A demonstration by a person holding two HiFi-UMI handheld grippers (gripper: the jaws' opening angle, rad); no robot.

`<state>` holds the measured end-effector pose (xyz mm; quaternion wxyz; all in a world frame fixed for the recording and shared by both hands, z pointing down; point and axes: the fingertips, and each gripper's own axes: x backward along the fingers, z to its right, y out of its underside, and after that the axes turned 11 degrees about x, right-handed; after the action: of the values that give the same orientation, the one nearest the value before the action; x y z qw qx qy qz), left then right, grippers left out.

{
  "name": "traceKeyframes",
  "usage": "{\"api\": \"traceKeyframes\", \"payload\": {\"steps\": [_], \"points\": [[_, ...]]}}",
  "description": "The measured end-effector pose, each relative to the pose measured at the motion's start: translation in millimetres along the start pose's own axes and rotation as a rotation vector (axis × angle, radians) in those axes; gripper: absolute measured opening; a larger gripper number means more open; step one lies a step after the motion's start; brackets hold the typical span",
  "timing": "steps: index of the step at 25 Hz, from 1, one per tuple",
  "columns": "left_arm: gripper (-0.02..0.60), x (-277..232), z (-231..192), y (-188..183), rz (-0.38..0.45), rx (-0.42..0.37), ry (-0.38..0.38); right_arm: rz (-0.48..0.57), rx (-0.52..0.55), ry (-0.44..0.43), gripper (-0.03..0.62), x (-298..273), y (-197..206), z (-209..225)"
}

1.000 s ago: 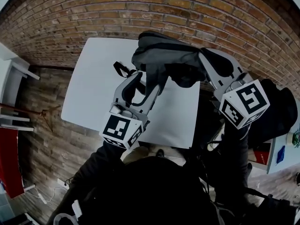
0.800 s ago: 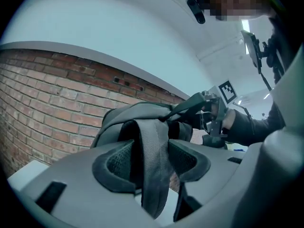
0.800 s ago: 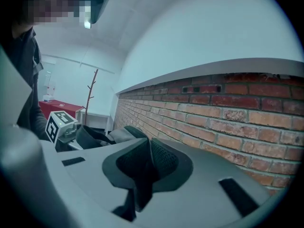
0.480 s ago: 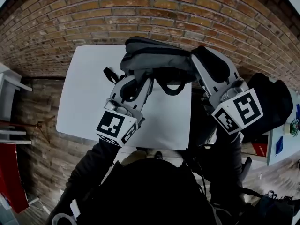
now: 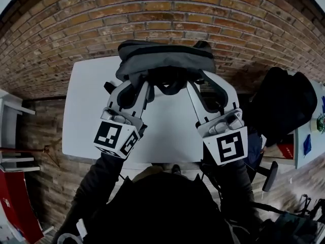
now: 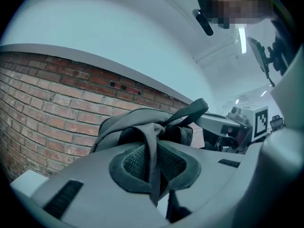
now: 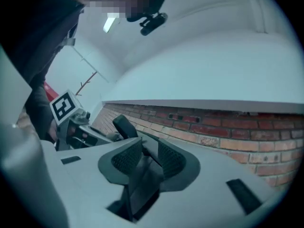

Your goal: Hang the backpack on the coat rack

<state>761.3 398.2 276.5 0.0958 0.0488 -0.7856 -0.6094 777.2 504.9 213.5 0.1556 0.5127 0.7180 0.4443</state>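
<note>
Brick wall (image 5: 162,14) stood behind a white table (image 5: 86,111). Above it the grey backpack (image 5: 162,57) hung lifted clear, likely for carrying to a coat rack not visible. The left gripper (image 5: 138,84) had just clamped its webbing strap (image 6: 153,151). The right gripper (image 5: 195,84), jaws just opening, left a dark strap (image 7: 142,175) loose between them.

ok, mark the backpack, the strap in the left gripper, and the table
backpack (image 5: 162,62), head view, grey top panel.
strap (image 6: 152,158), left gripper view, middle of the webbing.
table (image 5: 84,105), head view, bare white top at left.
</note>
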Motion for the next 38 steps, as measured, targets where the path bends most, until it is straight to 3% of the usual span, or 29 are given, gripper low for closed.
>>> {"api": "traceKeyframes", "payload": {"steps": [3,8,17,19,22,25,32,38], "points": [[0.044,-2,1,-1,-0.002,-0.002,-0.004,-0.047,0.161,0.026,0.104,3,12,-11],[0.044,-5,-1,-2,-0.002,0.004,-0.014,-0.084,0.394,-0.011,0.103,-1,24,-23],[0.044,0,0,-1,-0.003,0.003,-0.016,-0.062,0.433,0.003,0.103,-22,26,-26],[0.044,0,-1,-1,-0.004,0.006,-0.016,-0.062,0.428,0.005,0.094,-26,27,-25],[0.044,2,-5,-5,0.006,-0.003,-0.020,-0.055,0.365,0.006,0.023,-32,25,-21],[0.044,6,-6,-13,0.038,-0.017,-0.035,-0.060,0.252,0.001,0.018,-33,24,-17],[0.044,26,11,-41,0.120,-0.055,-0.062,-0.009,0.115,0.000,0.018,-30,-11,-8],[0.044,78,33,-65,0.179,-0.070,-0.165,0.075,-0.018,-0.074,0.018,-20,-60,-23]]}}
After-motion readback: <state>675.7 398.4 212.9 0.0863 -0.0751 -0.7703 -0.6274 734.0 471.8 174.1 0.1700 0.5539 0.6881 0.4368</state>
